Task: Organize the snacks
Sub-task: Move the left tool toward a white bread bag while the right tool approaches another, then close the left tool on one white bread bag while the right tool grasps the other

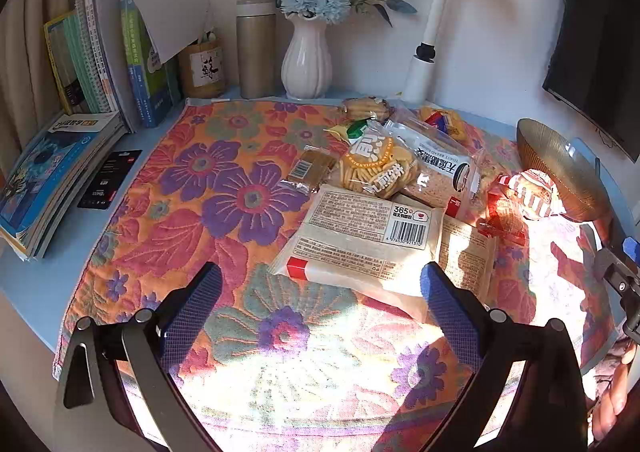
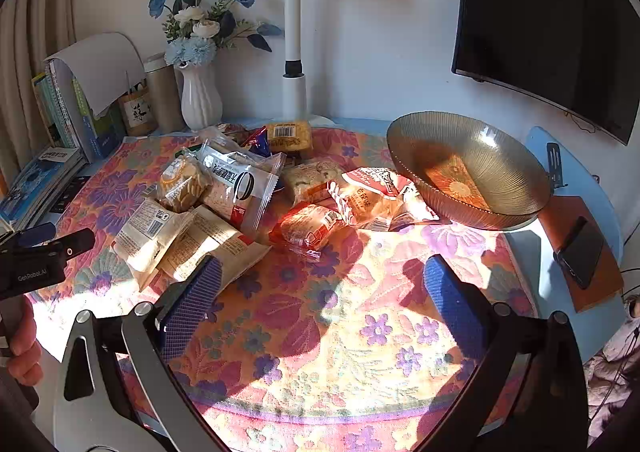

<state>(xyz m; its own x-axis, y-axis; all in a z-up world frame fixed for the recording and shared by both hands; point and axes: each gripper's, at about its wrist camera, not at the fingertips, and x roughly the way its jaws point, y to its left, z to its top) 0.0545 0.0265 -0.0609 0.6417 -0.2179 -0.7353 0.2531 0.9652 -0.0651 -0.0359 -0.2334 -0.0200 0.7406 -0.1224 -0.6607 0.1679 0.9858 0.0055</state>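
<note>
**A:** So where are the snacks sitting compared to the grippers?

**B:** They're piling up on the flowered orange-and-purple cloth. The left gripper is hovering with its blue-padded jaws spread wide, gripping nothing. The flat white bread packet with a barcode is lying just ahead of the gap, its near corner poking toward the right-hand pad.

**A:** And the other one?

**B:** The right gripper is gaping fully open too, empty. Bare cloth is showing between its pads. The crinkly red-and-orange bun wrapper is resting just beyond the fingertips, and the ribbed amber glass bowl is standing further off to the right, touching a red-and-white packet.
</note>
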